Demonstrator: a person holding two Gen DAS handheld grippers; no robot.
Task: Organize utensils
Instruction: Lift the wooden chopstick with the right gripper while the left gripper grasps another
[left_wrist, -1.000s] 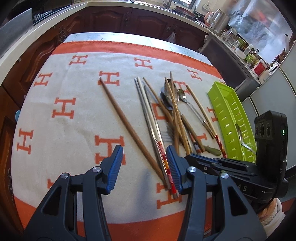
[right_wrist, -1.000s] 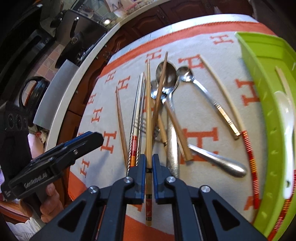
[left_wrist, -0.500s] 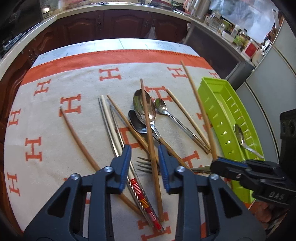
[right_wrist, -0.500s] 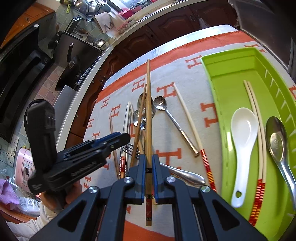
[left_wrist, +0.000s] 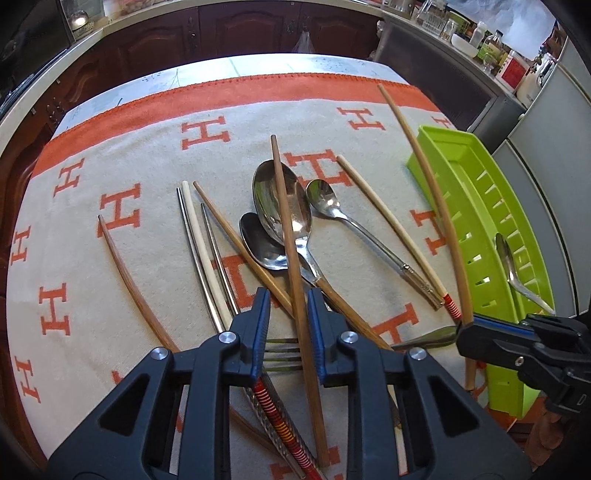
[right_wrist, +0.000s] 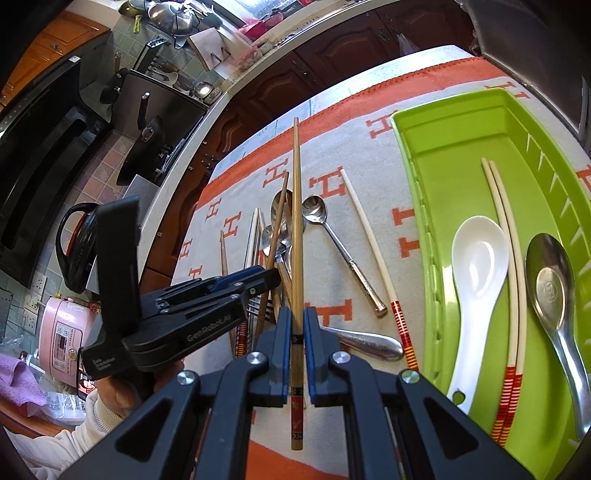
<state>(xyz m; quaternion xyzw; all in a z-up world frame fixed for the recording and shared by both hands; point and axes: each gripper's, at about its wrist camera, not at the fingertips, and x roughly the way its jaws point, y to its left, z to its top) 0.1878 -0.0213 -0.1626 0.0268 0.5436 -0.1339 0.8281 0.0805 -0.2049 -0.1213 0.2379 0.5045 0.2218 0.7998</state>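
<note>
**Two chopsticks in the jaws, tray partly filled**

Right gripper: jaws clamped on a light bamboo chopstick, which is held above the cloth and points away from the camera.

Left gripper: jaws have just been closing; a darker brown chopstick is seen between the blue pads, with narrow gaps visible on both sides.

Beyond the jaws, a large steel spoon is crossed by that brown chopstick amid the loose utensils on the orange-lettered cloth.

Farther right, a white spoon and a chopstick pair are seen lying in the green tray.
</note>
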